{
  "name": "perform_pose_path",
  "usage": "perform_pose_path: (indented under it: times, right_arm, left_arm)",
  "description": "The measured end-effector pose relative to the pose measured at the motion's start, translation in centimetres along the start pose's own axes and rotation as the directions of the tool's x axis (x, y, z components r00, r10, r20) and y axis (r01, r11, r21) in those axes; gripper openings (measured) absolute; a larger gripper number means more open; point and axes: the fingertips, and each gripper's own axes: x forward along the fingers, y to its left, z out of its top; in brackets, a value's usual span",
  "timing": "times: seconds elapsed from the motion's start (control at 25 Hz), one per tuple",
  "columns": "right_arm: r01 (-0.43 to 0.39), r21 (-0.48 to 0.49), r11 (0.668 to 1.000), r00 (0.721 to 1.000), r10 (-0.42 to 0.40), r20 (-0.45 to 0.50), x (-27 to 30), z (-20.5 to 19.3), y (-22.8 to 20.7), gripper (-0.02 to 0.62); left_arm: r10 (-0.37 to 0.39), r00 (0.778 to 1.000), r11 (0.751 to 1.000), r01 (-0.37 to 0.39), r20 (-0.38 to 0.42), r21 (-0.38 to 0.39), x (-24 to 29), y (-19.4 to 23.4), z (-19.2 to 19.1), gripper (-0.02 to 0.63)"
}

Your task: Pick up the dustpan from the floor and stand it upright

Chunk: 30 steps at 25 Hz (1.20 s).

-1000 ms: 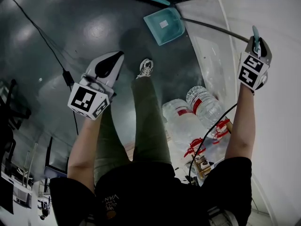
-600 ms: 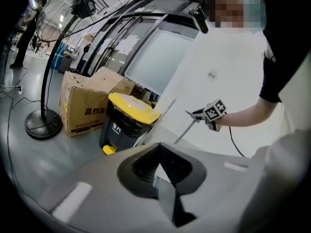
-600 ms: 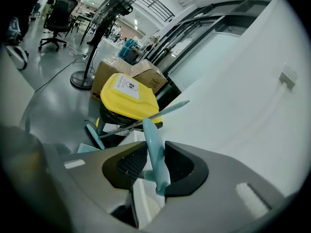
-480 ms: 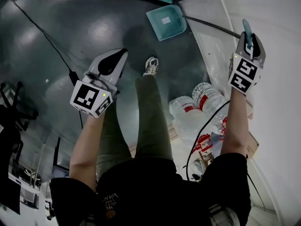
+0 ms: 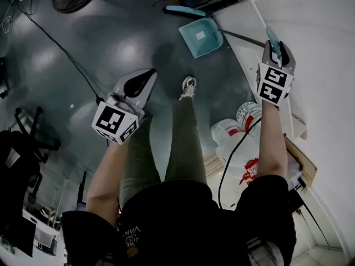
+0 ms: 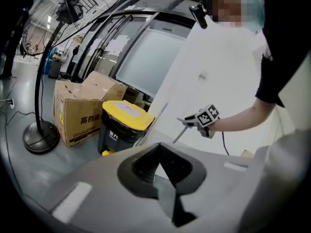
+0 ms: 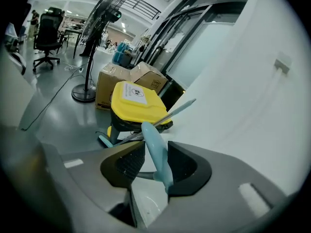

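R tool (image 7: pixel 154 150) pinches the teal dustpan handle (image 7: pixel 149 134). The pan (image 5: pixel 201 36) is low over the glossy dk-grey floor (image 5: pixel 111 43), near the white wall (image 5: pixel 324 65) and yellow-lid bin (image 7: pixel 133 103). L tool (image 6: pixel 158 152) is pressed together, empty. Cardboard boxes (image 6: pixel 80 111) and pedestal fan (image 6: pixel 41 132) stand beyond.

The head view looks steeply down over the left gripper (image 5: pixel 145 77) and right gripper (image 5: pixel 276 47). Each gripper view looks close along its own jaws. Both share the yellow-lidded bin (image 6: pixel 125 116) (image 7: pixel 136 100) ahead.
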Motion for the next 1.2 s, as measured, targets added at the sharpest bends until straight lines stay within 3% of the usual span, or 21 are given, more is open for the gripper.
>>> perform_pose_path:
  times: [0.36, 0.6, 0.84, 0.92, 1.08, 1.2]
  right_arm:
    - [-0.058, 0.092, 0.994, 0.996, 0.065, -0.065, -2.0, -0.8, 2.6, 0.132]
    - [-0.132, 0.173, 0.976, 0.985, 0.149, -0.090, -3.8, -1.0, 4.1, 0.132]
    - [-0.154, 0.282, 0.947, 0.986, 0.167, -0.023, -7.6, 0.9, 4.1, 0.150]
    - [-0.156, 0.342, 0.927, 0.987, 0.160, 0.017, -9.5, 1.8, 3.8, 0.150]
    - [-0.178, 0.503, 0.846, 0.984, 0.148, 0.100, -13.8, 3.5, 3.5, 0.149]
    - [-0.184, 0.555, 0.811, 0.980, 0.110, 0.164, -17.3, 5.1, 2.9, 0.149]
  left_arm:
    - [0.005, 1.000, 1.000, -0.005, -0.002, 0.004, -2.8, -1.1, 2.7, 0.054]
    - [-0.012, 1.000, 1.000, 0.012, 0.008, 0.019, -4.1, -2.5, 5.1, 0.054]
    - [-0.033, 0.999, 0.999, 0.031, 0.032, 0.045, -5.1, -3.4, 7.9, 0.054]
    - [-0.042, 0.998, 0.998, 0.039, 0.038, 0.055, -5.5, -3.8, 8.7, 0.054]
    - [-0.072, 0.996, 0.995, 0.068, 0.051, 0.078, -6.2, -5.2, 10.9, 0.054]
    - [-0.101, 0.993, 0.990, 0.094, 0.066, 0.102, -6.6, -6.3, 12.8, 0.054]
